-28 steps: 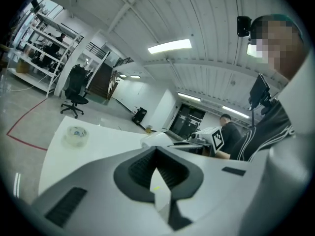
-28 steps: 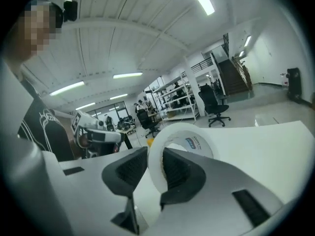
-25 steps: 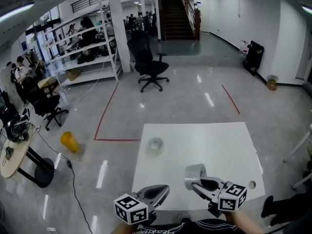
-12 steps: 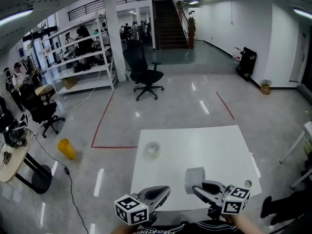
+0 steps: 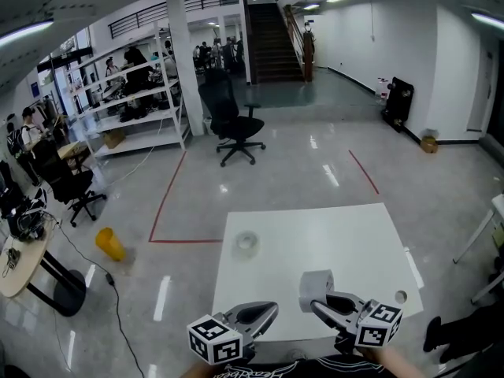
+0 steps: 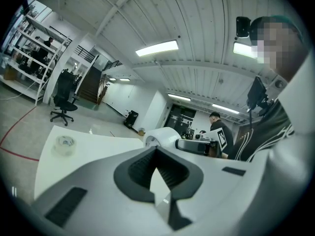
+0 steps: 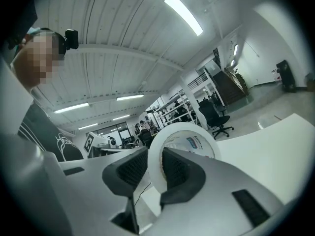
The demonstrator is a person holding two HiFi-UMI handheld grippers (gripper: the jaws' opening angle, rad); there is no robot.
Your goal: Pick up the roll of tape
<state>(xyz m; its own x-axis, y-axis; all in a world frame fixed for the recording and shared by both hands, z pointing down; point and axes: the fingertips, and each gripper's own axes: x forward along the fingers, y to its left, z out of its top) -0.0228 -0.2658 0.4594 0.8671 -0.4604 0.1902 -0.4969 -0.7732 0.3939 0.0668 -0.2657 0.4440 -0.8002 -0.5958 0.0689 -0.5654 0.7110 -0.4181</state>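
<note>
A white roll of tape (image 5: 316, 287) hangs just above the near part of the white table (image 5: 362, 242). My right gripper (image 5: 319, 299) is shut on its wall, one jaw through the hole and the other outside. In the right gripper view the roll (image 7: 184, 140) stands upright between the dark pads of that gripper (image 7: 156, 163). My left gripper (image 5: 270, 309) hovers at the table's near edge, left of the roll, shut with nothing in it. From the left gripper view its tips (image 6: 156, 151) meet, and the held roll (image 6: 165, 136) shows beyond them.
A smaller clear tape roll (image 5: 247, 242) lies on the table's left side, also seen as a clear roll (image 6: 64, 142) in the left gripper view. A small hole (image 5: 400, 296) sits near the table's right front corner. A black office chair (image 5: 228, 120) and a yellow bin (image 5: 109, 243) stand on the floor beyond.
Both grippers have risen slightly, the right one with the white roll in it. The head view has shifted a little, so the table sits lower in the picture.
</note>
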